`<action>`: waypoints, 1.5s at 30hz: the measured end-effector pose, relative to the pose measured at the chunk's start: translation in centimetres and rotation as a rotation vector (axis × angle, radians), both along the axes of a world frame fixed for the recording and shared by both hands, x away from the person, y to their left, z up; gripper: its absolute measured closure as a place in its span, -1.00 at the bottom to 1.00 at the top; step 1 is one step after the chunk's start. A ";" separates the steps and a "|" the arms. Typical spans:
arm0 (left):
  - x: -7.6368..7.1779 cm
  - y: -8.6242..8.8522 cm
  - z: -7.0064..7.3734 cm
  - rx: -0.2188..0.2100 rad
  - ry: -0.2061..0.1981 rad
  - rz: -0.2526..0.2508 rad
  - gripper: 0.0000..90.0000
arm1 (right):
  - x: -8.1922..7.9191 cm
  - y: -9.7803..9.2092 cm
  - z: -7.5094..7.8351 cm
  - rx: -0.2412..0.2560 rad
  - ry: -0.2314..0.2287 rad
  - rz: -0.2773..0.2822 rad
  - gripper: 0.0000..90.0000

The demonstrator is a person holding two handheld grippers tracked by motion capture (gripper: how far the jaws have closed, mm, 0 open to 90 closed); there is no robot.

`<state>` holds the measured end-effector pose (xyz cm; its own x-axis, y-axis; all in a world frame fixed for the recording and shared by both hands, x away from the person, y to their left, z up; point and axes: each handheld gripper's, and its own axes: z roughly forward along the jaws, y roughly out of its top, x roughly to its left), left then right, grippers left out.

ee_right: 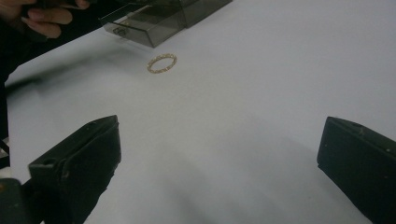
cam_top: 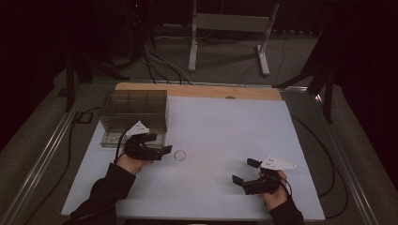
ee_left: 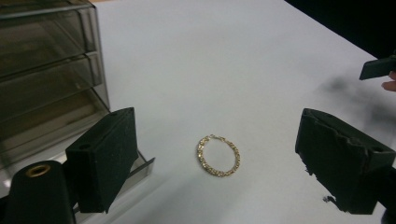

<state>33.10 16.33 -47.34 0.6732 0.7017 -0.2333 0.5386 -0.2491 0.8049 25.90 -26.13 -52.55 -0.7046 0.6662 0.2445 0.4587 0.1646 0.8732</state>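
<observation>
White desk [cam_top: 216, 140], dim room. Gold bracelet [ee_left: 218, 156] lies flat just beside smoked drawer box [cam_top: 133, 117] — left claw [ee_left: 224, 163] spread wide around it, not touching. Right claw [cam_top: 245, 171] also spread, empty, well apart.

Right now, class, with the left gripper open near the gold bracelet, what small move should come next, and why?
Probably ease the left gripper forward and down so its jaws straddle the bracelet, then close. The jaws stand wide open, the bracelet lies flat on the white table just ahead of them, untouched, and the smoky drawer box has a drawer pulled out beside it.
</observation>
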 end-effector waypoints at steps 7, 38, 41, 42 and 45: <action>0.3 -1.0 -1.1 0.013 -0.020 -0.030 -0.46 | 0.0 0.0 0.0 -0.002 0.002 0.000 -1.00; 1.2 -4.4 -6.1 0.205 0.012 -0.010 0.54 | -0.1 0.1 0.1 -0.004 -0.002 0.011 -1.00; 1.3 -4.5 -6.0 0.210 0.014 -0.003 0.63 | -0.1 0.1 0.0 -0.002 0.000 0.010 -1.00; 1.3 -4.5 -6.0 0.217 0.010 -0.001 0.65 | -0.1 0.1 0.0 -0.003 -0.001 0.011 -1.00; 1.1 -4.8 -6.0 0.247 -0.001 -0.003 0.76 | -0.1 0.0 0.0 -0.001 0.000 0.011 -1.00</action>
<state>34.21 11.55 -53.31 0.6752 0.7356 -0.0545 0.5368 -0.4394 0.7202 25.81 -26.08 -52.51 -0.7116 0.6589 0.2438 0.4568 0.1703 0.8731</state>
